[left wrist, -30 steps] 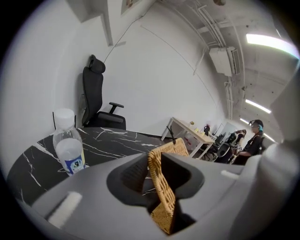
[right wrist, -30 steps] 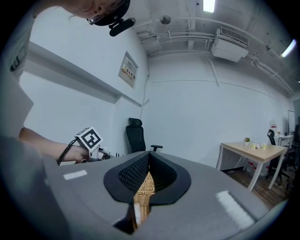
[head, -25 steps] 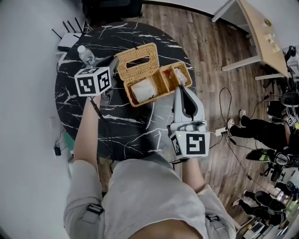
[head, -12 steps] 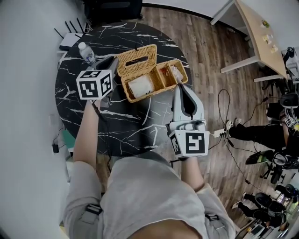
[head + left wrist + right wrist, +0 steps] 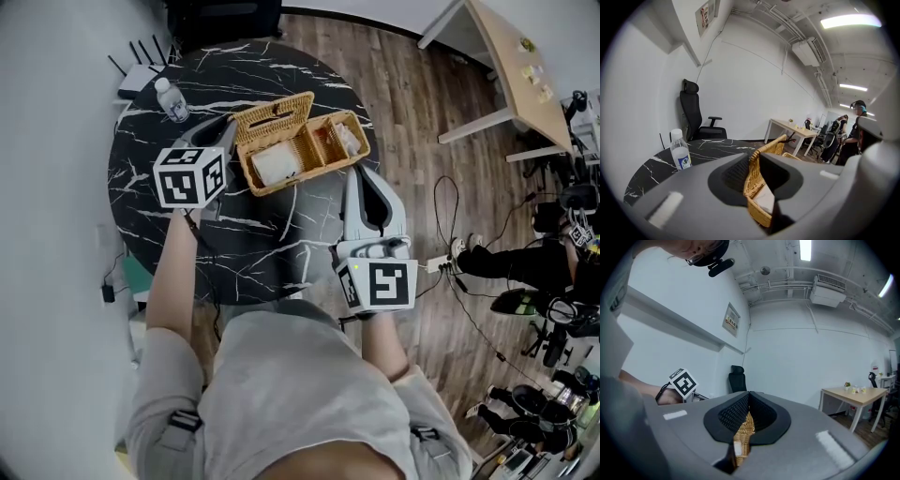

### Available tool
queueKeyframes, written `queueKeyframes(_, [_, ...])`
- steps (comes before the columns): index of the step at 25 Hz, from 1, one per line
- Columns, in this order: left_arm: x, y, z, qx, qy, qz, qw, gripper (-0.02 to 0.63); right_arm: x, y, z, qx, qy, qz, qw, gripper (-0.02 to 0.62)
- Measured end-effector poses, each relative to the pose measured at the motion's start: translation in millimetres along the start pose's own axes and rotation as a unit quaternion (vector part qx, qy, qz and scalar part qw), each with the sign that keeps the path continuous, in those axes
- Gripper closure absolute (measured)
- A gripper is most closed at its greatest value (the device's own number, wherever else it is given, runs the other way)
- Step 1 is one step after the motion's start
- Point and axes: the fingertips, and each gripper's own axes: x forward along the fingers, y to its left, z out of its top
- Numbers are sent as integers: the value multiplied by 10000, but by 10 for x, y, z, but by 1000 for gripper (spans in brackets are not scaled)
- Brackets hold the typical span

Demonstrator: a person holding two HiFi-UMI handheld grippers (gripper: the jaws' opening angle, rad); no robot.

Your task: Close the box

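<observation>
An oblong wicker box (image 5: 314, 155) hangs over the black marble table (image 5: 159, 225) between my two grippers. Its slotted lid (image 5: 272, 114) stands open along the far side. A white roll (image 5: 272, 167) fills the left compartment and small packets (image 5: 342, 139) the right one. My left gripper (image 5: 232, 136) grips the box's left end wall (image 5: 754, 185). Its jaws have just been opening a little, with the wicker wall still between the pads. My right gripper (image 5: 354, 173) is shut on the right end wall (image 5: 740, 437).
A water bottle (image 5: 171, 98) stands at the table's far left, also seen as a bottle (image 5: 680, 152) in the left gripper view. A black office chair (image 5: 696, 115) is behind the table, a wooden desk (image 5: 511, 56) to the right. Cables cross the wooden floor (image 5: 450, 216).
Both grippers and the box have shifted up and a little left in the head view. In the left gripper view the bottle looks farther off and more of the box's inside shows.
</observation>
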Motion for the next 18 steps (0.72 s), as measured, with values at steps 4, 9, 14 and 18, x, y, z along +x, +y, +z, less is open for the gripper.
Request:
queueKeyframes(4, [-71,-76,-56,-72,5,-17,10000,471,-74,-2,21,6,-35,10,10000,591])
queueKeyframes(9, [-145,-168,-136,-53,43,-26,10000,466,-147,12,35,8,-65,41,10000,591])
queueKeyframes(14, [-191,-249,-224,-35,106,-44,9999,463,-202,15,41,20,-87,61,9999,591])
queueKeyframes(18, [-235,-307,-295,0,171,-37,9998,462,-239,25,59,29,-104,75,9999,591])
